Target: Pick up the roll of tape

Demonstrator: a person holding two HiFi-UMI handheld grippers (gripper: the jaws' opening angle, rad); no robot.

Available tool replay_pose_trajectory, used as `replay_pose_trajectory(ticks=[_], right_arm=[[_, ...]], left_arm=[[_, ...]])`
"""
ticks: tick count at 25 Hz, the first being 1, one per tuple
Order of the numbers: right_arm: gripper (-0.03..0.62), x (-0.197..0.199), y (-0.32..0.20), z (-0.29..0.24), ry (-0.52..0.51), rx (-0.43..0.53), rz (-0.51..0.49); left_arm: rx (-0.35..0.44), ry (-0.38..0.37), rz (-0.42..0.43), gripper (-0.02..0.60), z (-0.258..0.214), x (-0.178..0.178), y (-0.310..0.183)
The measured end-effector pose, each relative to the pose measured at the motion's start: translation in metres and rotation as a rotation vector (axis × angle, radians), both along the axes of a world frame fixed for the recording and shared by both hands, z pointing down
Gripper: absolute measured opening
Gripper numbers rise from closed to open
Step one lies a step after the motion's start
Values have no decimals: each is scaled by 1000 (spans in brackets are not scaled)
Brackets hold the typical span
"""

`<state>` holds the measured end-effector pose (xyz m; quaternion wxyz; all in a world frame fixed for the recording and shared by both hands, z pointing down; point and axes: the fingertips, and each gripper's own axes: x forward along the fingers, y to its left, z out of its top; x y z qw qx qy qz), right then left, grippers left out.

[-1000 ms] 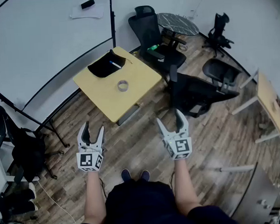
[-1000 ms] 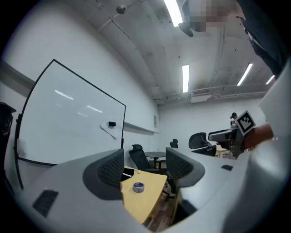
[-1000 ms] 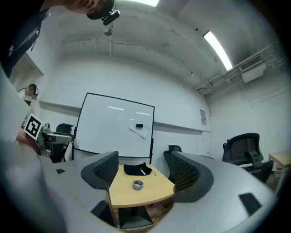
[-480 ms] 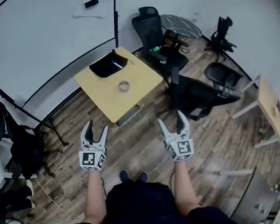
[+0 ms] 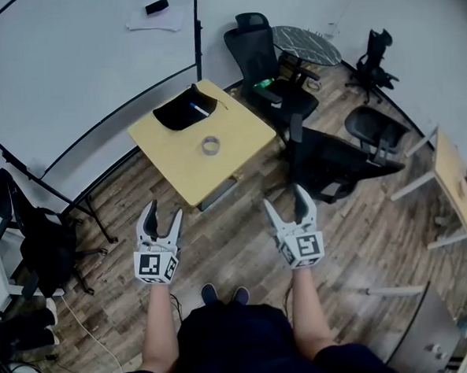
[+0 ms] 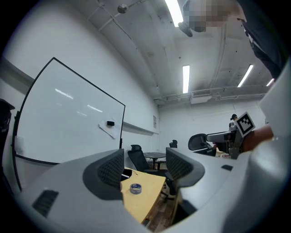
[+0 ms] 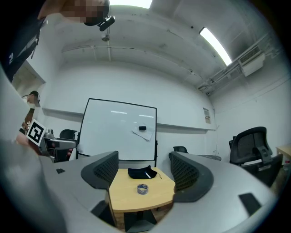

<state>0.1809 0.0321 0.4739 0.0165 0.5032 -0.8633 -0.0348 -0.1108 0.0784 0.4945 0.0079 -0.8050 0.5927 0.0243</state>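
Left tongs [image 5: 162, 212] and right tongs [image 5: 285, 198] are hovering spread and empty; tape [image 5: 210, 145] is lying well ahead on the bench [image 5: 177, 168].

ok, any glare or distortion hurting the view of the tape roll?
Head view: strong fisheye, the whiteboard frame bows, yet the roll of tape is clear. Left gripper view: dark vignetted corners, light streaks on the whiteboard, tape small but legible. Right gripper view: same vignette, tape centred, no glare on it.

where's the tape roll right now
In the head view the roll of tape lies near the middle of the yellow table, just on the person's side of the black cloth.
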Motion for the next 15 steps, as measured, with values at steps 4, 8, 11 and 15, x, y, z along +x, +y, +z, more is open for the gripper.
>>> replay_pose_trajectory(ticks=[4,8,11,15], right_arm=[[327,3,-2,0,-7,-3,-6],[327,4,-4,3,-5,-9,-17],[327,6,-6,4,-1,-11,-33],[327,9,-6,4,-2,-11,-56]], left_arm=[[-2,1,-3,270,2,3,-1],[-10,3,-15,270,4,5,0],[-10,-4,-24,270,1,10,1],[-4,-14,-42,270,-4,18,7]])
